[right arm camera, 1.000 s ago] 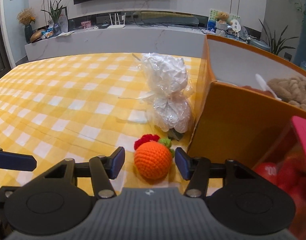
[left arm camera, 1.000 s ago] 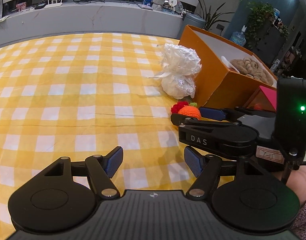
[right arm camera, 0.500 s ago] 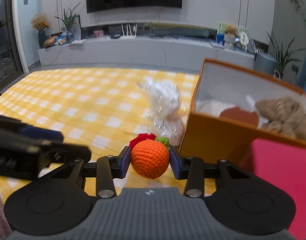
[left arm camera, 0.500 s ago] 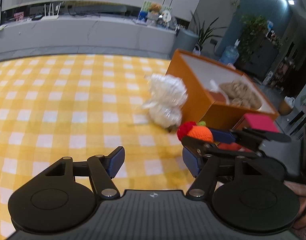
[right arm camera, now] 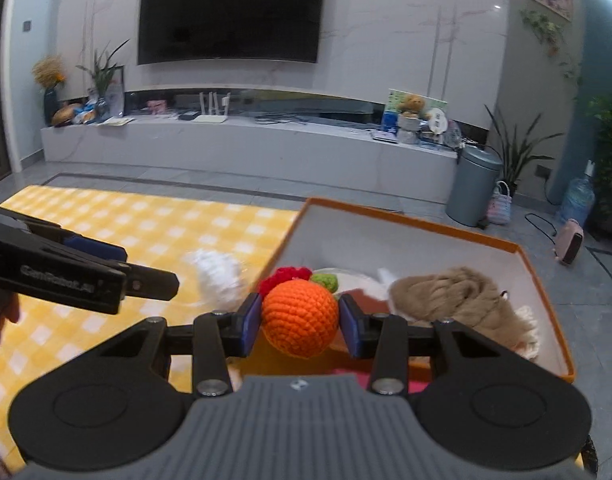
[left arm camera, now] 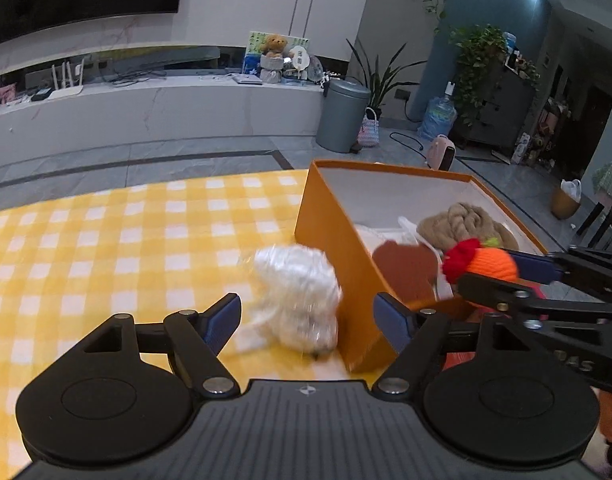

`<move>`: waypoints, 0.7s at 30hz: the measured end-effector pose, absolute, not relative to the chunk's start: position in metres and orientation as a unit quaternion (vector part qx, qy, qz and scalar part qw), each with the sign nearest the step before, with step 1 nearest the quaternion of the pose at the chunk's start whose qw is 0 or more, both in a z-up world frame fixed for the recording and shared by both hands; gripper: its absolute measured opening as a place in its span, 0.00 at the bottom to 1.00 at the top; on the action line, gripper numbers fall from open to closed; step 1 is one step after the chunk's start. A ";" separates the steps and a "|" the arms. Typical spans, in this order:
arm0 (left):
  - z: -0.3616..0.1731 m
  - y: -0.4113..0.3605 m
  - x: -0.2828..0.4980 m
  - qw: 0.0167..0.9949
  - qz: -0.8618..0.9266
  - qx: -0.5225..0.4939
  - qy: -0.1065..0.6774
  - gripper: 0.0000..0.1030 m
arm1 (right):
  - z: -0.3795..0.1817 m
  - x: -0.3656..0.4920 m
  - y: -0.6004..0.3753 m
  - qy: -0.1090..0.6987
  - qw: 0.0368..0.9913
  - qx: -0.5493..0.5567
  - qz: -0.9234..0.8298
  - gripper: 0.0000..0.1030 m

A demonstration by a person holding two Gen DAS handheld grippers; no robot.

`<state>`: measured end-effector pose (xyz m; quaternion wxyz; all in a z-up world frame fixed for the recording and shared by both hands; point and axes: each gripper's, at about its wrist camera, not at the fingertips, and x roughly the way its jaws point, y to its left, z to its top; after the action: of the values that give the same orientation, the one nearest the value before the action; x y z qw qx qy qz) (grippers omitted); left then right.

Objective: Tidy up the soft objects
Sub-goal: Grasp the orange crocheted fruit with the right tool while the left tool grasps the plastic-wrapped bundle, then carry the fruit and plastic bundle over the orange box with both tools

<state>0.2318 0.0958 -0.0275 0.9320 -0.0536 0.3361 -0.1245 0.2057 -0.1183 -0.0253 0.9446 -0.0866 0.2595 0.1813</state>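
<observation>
Our right claw point(right arm camera: 300, 324) pinches the orange crocheted ball point(right arm camera: 300, 322) above the open orange cardboard box point(right arm camera: 545, 280); our left claw point(left arm camera: 306, 316) is spread over the yellow-checked table point(left arm camera: 106, 240).

White wrapped bundle point(left arm camera: 296, 300) motion-blurred in both views, partly behind orange box point(left arm camera: 337, 240) wall

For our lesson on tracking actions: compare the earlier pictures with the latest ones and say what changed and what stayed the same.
The right gripper closed on the orange crochet ball, lifted it off the yellow checked cloth and carried it up over the orange box. The left gripper stayed open and empty. The white wrapped bundle remains beside the box, and the beige knit remains inside it.
</observation>
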 end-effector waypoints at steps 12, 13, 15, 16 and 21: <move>-0.080 0.088 0.284 0.922 -0.123 -0.057 0.363 0.87 | -0.041 0.237 -0.117 0.283 0.939 -0.061 0.185 0.41; -0.082 0.091 0.286 0.922 -0.123 -0.065 0.361 0.86 | -0.042 0.238 -0.116 0.283 0.939 -0.061 0.186 0.41; -0.085 0.093 0.289 0.921 -0.129 -0.077 0.359 0.81 | -0.044 0.241 -0.114 0.283 0.939 -0.063 0.187 0.41; -0.084 0.093 0.288 0.921 -0.134 -0.078 0.356 0.74 | -0.045 0.242 -0.114 0.283 0.938 -0.064 0.187 0.41; -0.079 0.090 0.283 0.926 -0.134 -0.060 0.347 0.50 | -0.048 0.241 -0.112 0.287 0.938 -0.057 0.187 0.41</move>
<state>0.2826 0.0904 -0.0791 0.9263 -0.0603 0.3469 -0.1340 0.2406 -0.1125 -0.0479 0.9378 -0.0571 0.2869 0.1868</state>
